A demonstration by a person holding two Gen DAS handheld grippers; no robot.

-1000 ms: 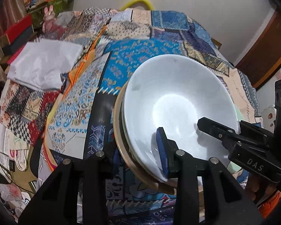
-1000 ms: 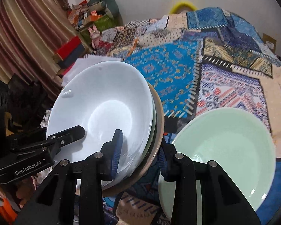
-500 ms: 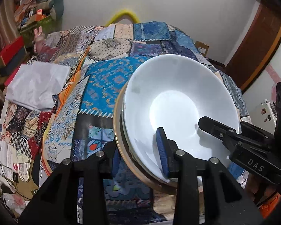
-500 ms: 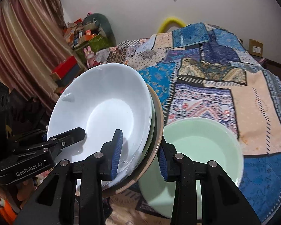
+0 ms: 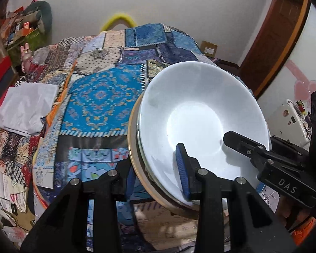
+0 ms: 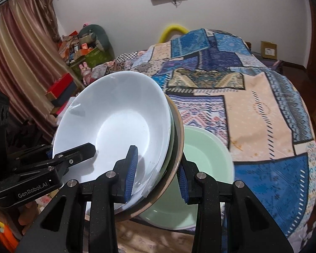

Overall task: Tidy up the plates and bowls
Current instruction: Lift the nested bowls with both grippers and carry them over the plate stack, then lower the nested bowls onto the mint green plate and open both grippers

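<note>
Both grippers clamp one tilted stack of dishes.
Left gripper and right gripper pinch opposite rims; white bowl sits on top, green bowl lies beyond the right gripper.

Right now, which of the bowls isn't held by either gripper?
The pale green bowl: it sits alone on the patchwork cloth. The white bowl tops the stack clamped by the left gripper and right gripper.

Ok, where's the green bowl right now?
In the right wrist view the green bowl sits on the patchwork cloth, low and just right of centre, partly hidden behind the white bowl stack and the right gripper.
</note>
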